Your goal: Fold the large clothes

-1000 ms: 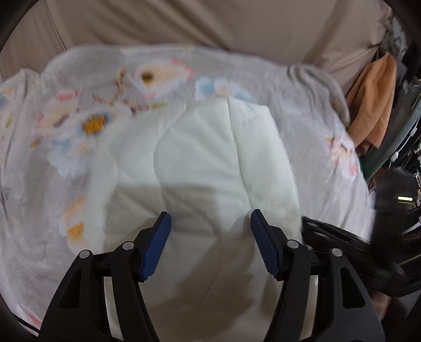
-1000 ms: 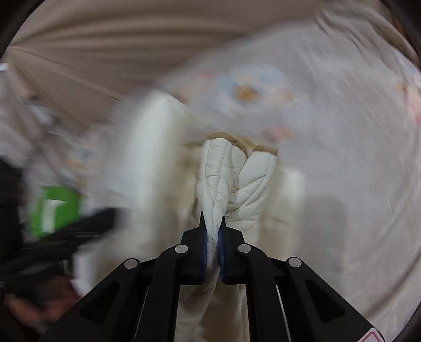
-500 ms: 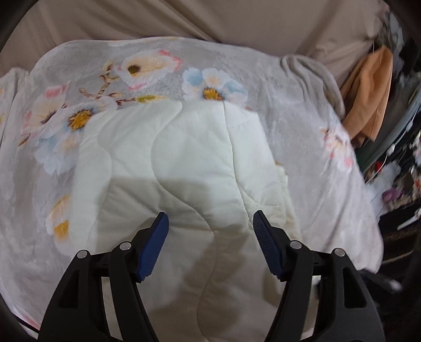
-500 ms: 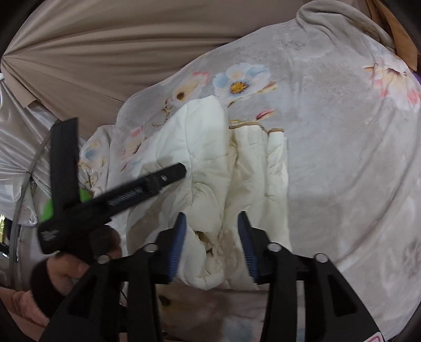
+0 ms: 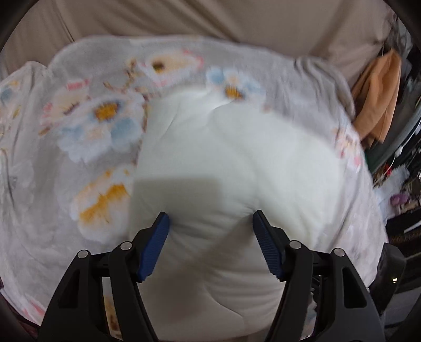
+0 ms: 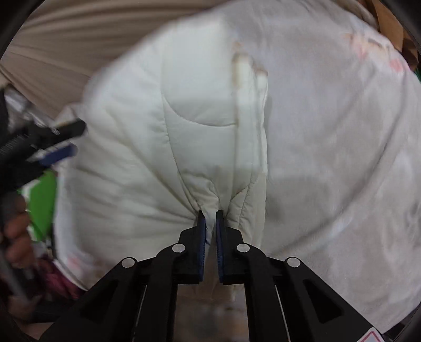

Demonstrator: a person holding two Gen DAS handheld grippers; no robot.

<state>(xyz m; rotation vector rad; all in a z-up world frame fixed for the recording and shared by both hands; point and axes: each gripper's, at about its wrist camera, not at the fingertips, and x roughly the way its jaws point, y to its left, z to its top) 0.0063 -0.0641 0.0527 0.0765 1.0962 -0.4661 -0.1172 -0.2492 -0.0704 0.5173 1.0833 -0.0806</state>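
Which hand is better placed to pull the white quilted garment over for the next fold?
Right. Its tongs are closing on a pinched fold of the white quilted garment, while the left tongs straddle it open, gripping nothing.

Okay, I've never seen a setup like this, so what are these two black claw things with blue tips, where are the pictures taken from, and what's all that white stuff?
There is no robot here. A person carries a hand-held gripper in each hand, a black two-finger clamp with blue ribbed pads, and each one has a wide-angle camera looking forward along its fingers. That is why both pictures look rounded.

One picture is the left hand-held gripper's view. Its jaws stand wide, with the puffy cream-white quilted garment bulging between them, the pads at its sides.

The other is the right hand-held gripper's view. Its jaws are closing, pinching a bunched fold of the same garment.

The garment lies on a pale grey fleece blanket printed with flowers, in front of a beige curtain. Both pictures are a little blurred.
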